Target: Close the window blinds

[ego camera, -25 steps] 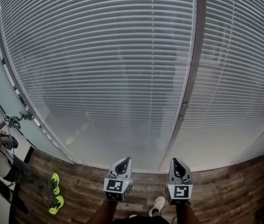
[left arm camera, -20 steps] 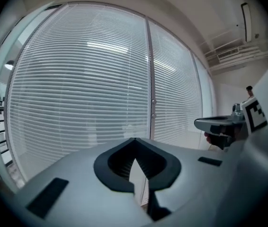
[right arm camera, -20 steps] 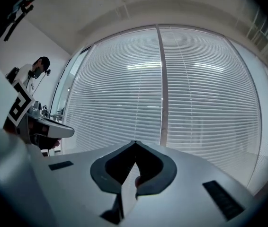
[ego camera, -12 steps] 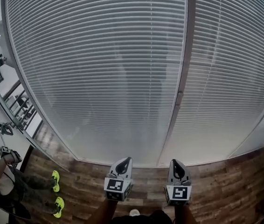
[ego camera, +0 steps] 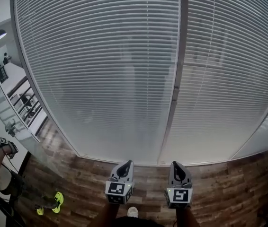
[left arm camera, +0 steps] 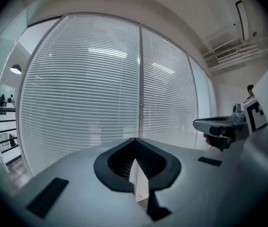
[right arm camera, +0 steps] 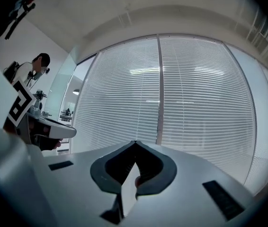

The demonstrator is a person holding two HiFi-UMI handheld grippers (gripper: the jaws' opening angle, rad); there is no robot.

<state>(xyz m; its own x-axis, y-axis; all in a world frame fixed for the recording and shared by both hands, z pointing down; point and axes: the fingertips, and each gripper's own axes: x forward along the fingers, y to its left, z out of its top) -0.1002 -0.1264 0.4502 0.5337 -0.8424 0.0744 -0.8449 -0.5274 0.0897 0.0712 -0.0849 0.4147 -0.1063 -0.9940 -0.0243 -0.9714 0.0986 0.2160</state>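
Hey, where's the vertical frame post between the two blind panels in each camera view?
Head view: vertical frame post right of centre, leaning slightly.
Left gripper view: about centre, upright.
Right gripper view: slightly right of centre, upright.
Shared landmark: uncovered glass pane left of the blinds, in all three.

The head view looks steeply down, both gripper views face forward, all sharing the blinds [ego camera: 101, 70].
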